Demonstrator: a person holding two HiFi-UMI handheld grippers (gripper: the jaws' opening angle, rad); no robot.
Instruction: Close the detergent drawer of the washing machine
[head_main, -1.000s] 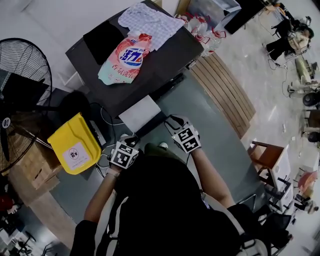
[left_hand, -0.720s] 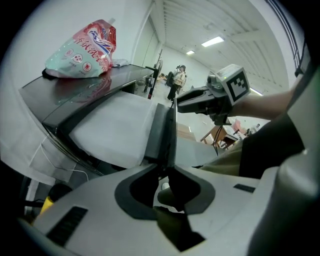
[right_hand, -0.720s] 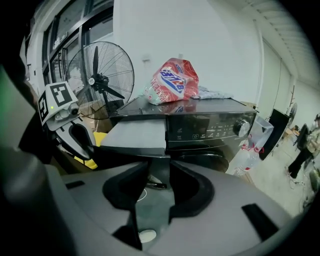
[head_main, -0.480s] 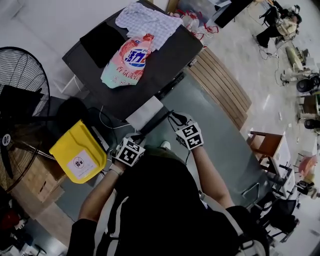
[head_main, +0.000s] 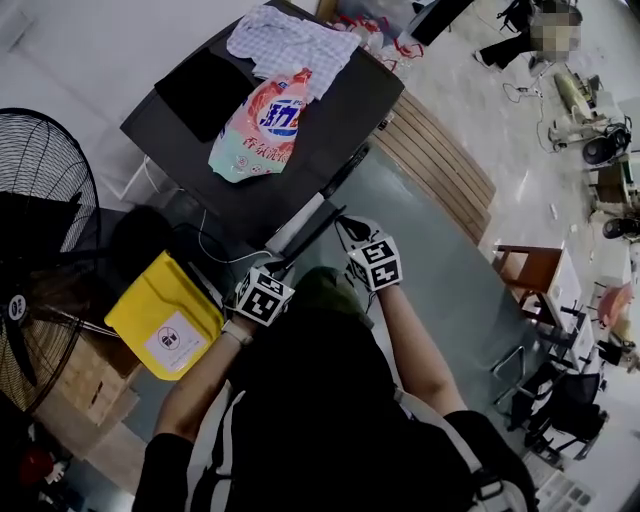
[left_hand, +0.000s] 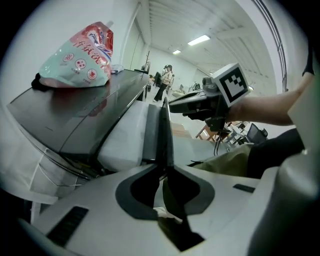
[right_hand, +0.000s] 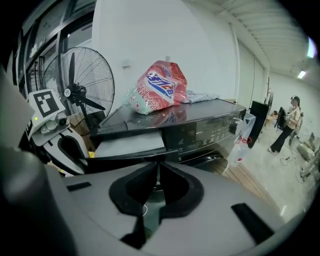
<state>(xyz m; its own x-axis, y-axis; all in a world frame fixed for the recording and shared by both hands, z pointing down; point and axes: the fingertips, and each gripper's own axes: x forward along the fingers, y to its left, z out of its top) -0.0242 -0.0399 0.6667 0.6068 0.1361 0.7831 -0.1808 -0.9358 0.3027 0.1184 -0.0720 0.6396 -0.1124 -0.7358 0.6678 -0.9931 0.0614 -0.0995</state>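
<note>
Where one drawer juts: left claw, right claw.

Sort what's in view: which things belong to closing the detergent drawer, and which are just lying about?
Job in hand:
detergent drawer, pulled out
washing machine

Lying about:
detergent pouch and checked cloth on the machine's top
fan
yellow bin

A pouch and a cloth lie on the washing machine, the cloth behind. The drawer juts from its front; a bin stands left of it, a fan farther left.
</note>
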